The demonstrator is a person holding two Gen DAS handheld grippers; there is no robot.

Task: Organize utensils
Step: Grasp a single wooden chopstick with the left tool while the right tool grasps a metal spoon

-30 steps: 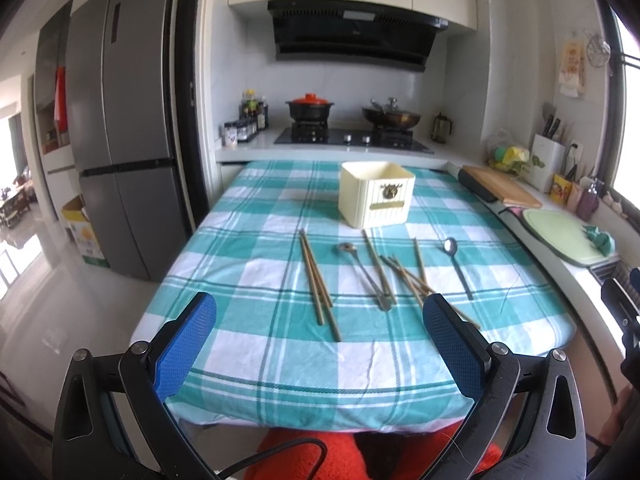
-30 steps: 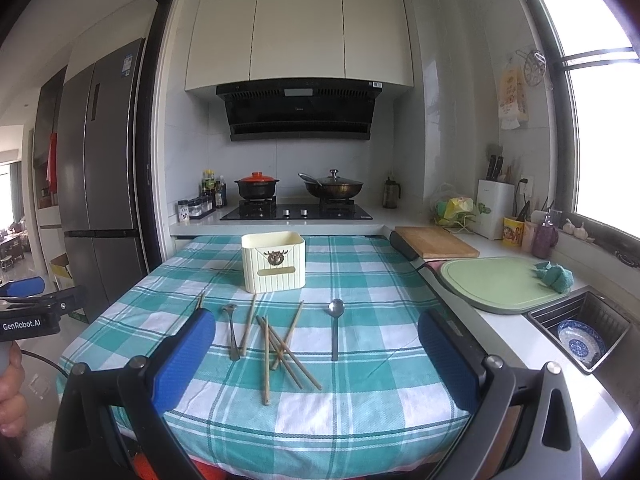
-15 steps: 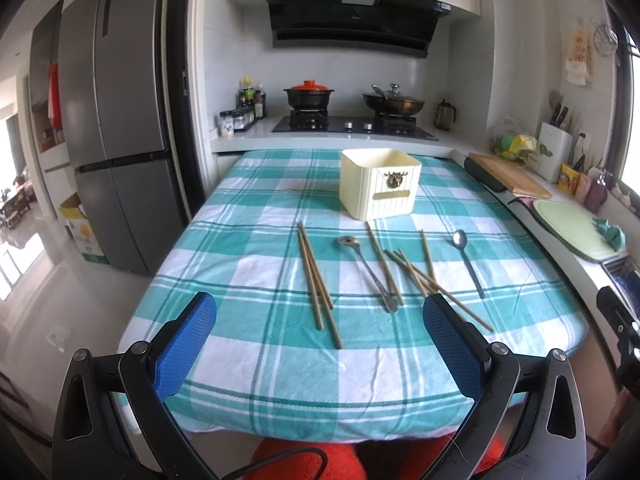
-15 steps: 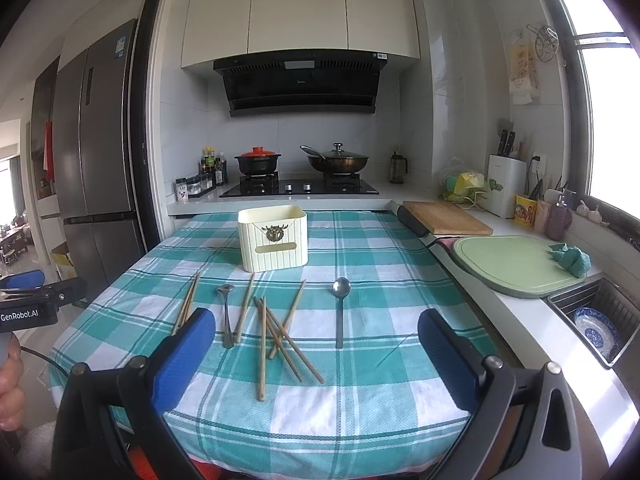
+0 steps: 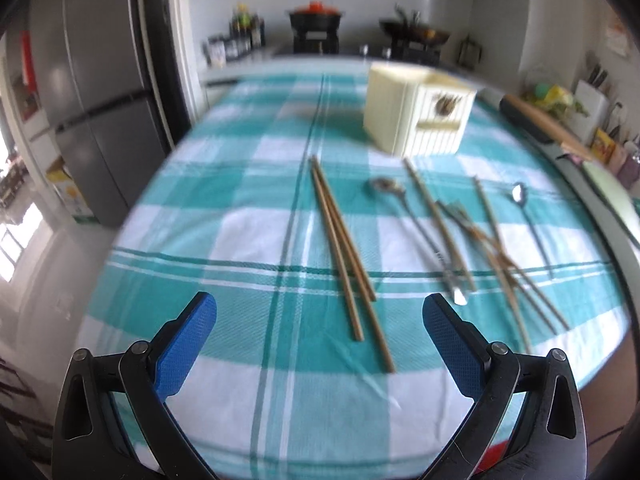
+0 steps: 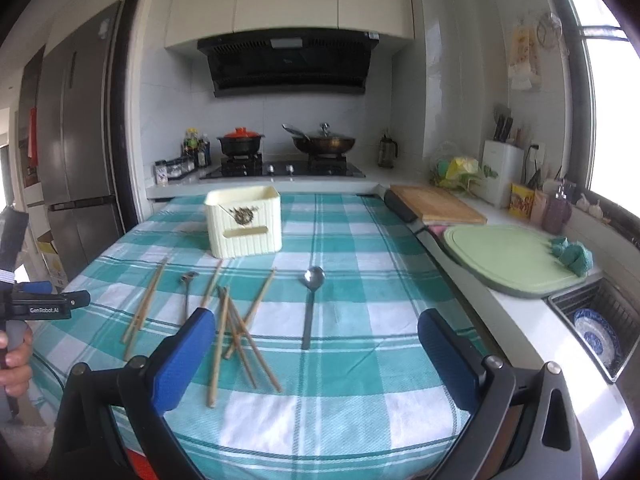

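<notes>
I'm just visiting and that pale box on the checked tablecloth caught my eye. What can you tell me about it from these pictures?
The cream box looks like plastic, with ribbed walls and an open top. Its front has a dark emblem above a slot-like recess. It stands upright on the teal-and-white checked tablecloth, toward the stove end of the table, behind the scattered chopsticks and spoons. One chopstick's tip lies close to its base; whether it touches cannot be told. No utensil sticks out above its rim. Neither gripper touches it.

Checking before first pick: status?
Left gripper and right gripper open, empty. Chopsticks and spoons loose on tablecloth, holder beyond. Nothing blocking.
</notes>
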